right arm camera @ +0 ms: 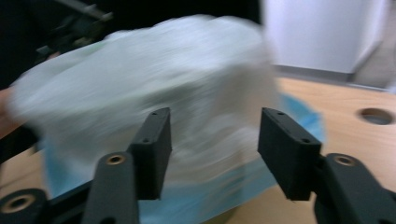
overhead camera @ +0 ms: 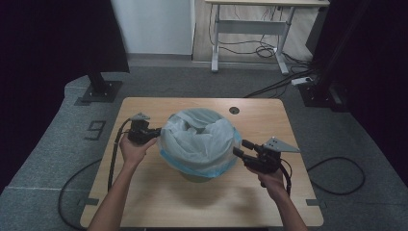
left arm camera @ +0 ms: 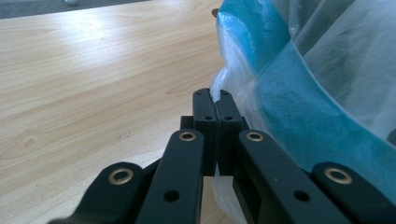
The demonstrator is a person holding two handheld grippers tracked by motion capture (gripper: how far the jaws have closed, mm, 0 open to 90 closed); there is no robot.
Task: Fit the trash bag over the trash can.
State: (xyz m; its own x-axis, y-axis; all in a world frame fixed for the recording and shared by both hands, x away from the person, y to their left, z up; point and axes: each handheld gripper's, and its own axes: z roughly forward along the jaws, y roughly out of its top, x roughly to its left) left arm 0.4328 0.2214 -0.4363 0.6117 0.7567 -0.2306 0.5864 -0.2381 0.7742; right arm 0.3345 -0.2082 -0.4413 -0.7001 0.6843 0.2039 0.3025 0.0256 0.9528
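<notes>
A small bin lined with a translucent white-and-blue plastic bag [overhead camera: 199, 139] stands in the middle of the wooden table [overhead camera: 159, 197]. My left gripper [overhead camera: 156, 133] is at the bag's left side, shut on a fold of the bag [left arm camera: 219, 81] that is pinched between its pads. My right gripper [overhead camera: 242, 148] is off the bag's right side with its jaws apart and nothing between them; in the right gripper view the blurred bag [right arm camera: 154, 79] lies just beyond the black fingers [right arm camera: 154, 149].
A round cable hole [overhead camera: 234, 110] sits in the table near its far edge. Cables trail from both grippers over the table's sides to the carpet. A desk frame [overhead camera: 250, 29] and dark stands are on the floor behind the table.
</notes>
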